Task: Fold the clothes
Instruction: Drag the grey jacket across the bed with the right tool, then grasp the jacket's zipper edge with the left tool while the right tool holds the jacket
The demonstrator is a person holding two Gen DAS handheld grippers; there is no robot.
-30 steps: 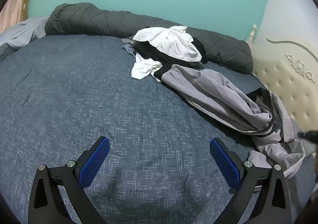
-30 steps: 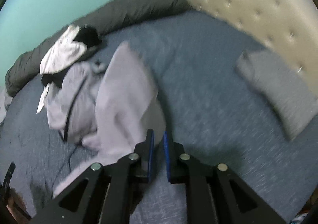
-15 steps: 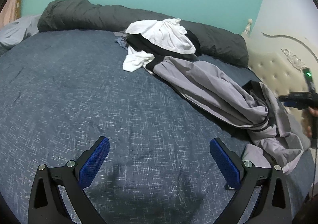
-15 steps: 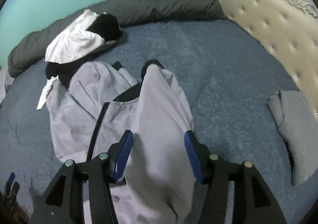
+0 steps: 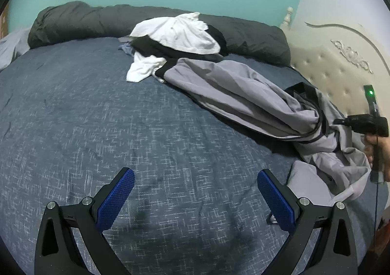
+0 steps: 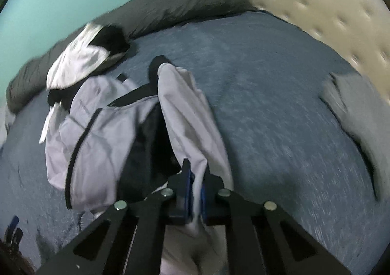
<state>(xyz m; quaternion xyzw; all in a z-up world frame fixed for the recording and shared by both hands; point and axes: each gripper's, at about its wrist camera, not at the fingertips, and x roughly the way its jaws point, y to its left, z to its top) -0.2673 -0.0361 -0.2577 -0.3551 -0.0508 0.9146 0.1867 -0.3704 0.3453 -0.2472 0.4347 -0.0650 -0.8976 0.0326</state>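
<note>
Left tool (image 5: 195, 198) hovers low over bare blue bedsheet (image 5: 102, 114), blue pads wide apart, nothing between them. Rolled dark grey duvet (image 5: 102, 21) lies along the far edge under the teal wall. Mid-bed, against the duvet, sits a pile of clothes: white garment (image 5: 180, 33) on top of a black one (image 5: 158, 48). From that pile a light grey jacket with black trim (image 5: 231, 87) stretches right across the bed toward the cream tufted headboard (image 5: 326, 75). Its bunched end lies just right of the left tool's right finger.

Far right edge of the left view: a hand (image 5: 377, 150) gripping the right tool's handle, green light on top.

Right view, blurred: right tool (image 6: 195, 192) jaws closing, pads pinched on a fold of the grey jacket (image 6: 185, 109), fabric running up between them and away across the sheet. Folded grey item (image 6: 358, 109) lies well apart at right, near the headboard.
</note>
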